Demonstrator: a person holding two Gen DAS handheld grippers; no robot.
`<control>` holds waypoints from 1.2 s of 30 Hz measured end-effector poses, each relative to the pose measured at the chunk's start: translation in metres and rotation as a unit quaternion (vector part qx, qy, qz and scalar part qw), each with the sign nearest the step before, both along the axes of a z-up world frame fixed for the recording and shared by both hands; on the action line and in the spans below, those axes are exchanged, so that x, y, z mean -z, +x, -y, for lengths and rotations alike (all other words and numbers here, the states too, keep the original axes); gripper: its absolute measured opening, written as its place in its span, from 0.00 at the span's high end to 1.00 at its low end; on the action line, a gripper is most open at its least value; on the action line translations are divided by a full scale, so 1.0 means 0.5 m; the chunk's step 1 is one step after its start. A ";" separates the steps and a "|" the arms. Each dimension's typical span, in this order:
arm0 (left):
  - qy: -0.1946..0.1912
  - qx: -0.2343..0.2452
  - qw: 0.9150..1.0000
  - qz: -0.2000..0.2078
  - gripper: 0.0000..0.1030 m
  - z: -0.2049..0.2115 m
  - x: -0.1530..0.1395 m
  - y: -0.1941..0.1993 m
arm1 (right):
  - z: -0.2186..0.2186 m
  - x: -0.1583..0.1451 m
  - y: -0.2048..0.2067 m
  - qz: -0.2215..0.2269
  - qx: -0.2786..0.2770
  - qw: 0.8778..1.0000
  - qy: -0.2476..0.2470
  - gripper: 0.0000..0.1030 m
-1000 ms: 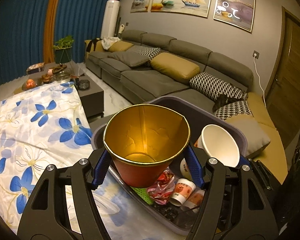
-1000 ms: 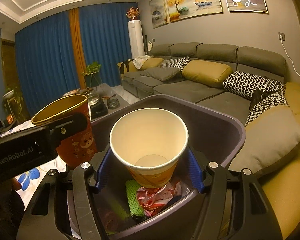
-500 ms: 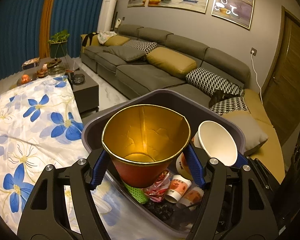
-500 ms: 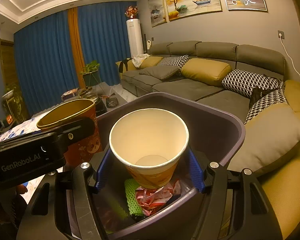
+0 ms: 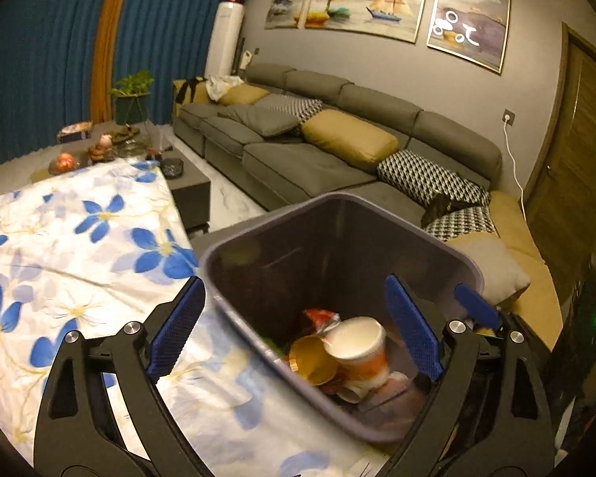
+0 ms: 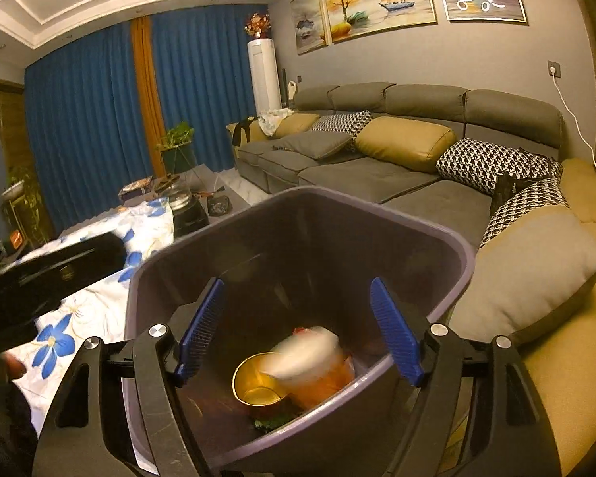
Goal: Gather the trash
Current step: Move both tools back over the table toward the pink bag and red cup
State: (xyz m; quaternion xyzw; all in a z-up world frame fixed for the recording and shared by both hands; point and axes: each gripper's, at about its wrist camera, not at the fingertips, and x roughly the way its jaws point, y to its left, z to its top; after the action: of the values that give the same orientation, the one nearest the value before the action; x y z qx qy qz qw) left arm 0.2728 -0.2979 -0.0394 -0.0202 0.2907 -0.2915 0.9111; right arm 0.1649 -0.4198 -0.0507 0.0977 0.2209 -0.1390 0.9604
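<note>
A dark purple-grey trash bin (image 5: pixel 339 202) (image 6: pixel 461 250) stands below both grippers. Inside it lie a red cup with a gold lining (image 5: pixel 312 359) (image 6: pixel 258 377) and a white paper cup with an orange print (image 5: pixel 357 348) (image 6: pixel 318 361), blurred, on top of other wrappers and cups. My left gripper (image 5: pixel 298 330) hangs over the bin's near rim, its jaws opening with nothing between them. My right gripper (image 6: pixel 298 332) hangs over the bin too, jaws also opening and empty. One blue finger (image 5: pixel 476 306) of the right gripper shows at the bin's right rim in the left wrist view.
A table under a white cloth with blue flowers (image 5: pixel 79 254) borders the bin on the left. A long grey sofa (image 5: pixel 329 151) with yellow and patterned cushions runs behind it. A low dark table (image 5: pixel 186 187) with small items stands beyond the cloth.
Both grippers have opened. The red-and-gold cup left the left gripper and the white paper cup left the right one; both now lie in the bin.
</note>
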 end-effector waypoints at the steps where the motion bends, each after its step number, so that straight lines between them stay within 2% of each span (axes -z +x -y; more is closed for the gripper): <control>1: 0.000 -0.006 1.000 0.003 0.12 -0.012 -0.002 -0.006 | -0.001 -0.004 -0.006 0.004 0.002 1.000 -0.001 0.24; 7: -0.005 -0.070 0.997 0.012 0.10 -0.119 -0.016 -0.052 | -0.018 -0.038 -0.044 0.030 0.005 1.000 -0.002 0.22; 9: 0.004 -0.103 0.995 0.017 0.10 -0.163 -0.019 -0.070 | -0.031 -0.046 -0.061 0.040 -0.001 0.999 -0.003 0.17; 12: 0.017 -0.147 0.989 0.021 0.09 -0.228 -0.021 -0.093 | -0.061 -0.058 -0.080 0.050 -0.015 0.999 -0.001 0.17; 16: 0.033 -0.201 0.979 0.026 0.09 -0.324 -0.018 -0.124 | -0.123 -0.069 -0.089 0.053 -0.047 0.997 0.003 0.14; 22: 0.055 -0.287 0.956 0.030 0.09 -0.478 -0.010 -0.166 | -0.230 -0.077 -0.078 0.048 -0.104 0.993 0.006 0.13; 24: 0.063 -0.318 0.946 0.027 0.09 -0.530 -0.002 -0.175 | -0.272 -0.080 -0.071 0.048 -0.126 0.991 0.006 0.13; 30: 0.060 -0.379 0.923 0.018 0.09 -0.656 0.011 -0.182 | -0.406 -0.078 -0.042 0.037 -0.193 0.981 -0.006 0.13; 33: 0.056 -0.392 0.918 0.012 0.09 -0.694 0.018 -0.169 | -0.463 -0.071 -0.019 0.028 -0.223 0.974 -0.013 0.13; 36: 0.061 -0.389 0.919 0.001 0.09 -0.714 0.030 -0.138 | -0.503 -0.066 0.003 0.019 -0.237 0.971 -0.013 0.13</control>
State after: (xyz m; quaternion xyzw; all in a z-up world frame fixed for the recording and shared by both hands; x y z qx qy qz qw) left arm 0.2039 0.0591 -0.0546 -0.0757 0.2758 0.1043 0.9525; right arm 0.1665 -0.1685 -0.0177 0.0330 0.2177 0.0918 0.9711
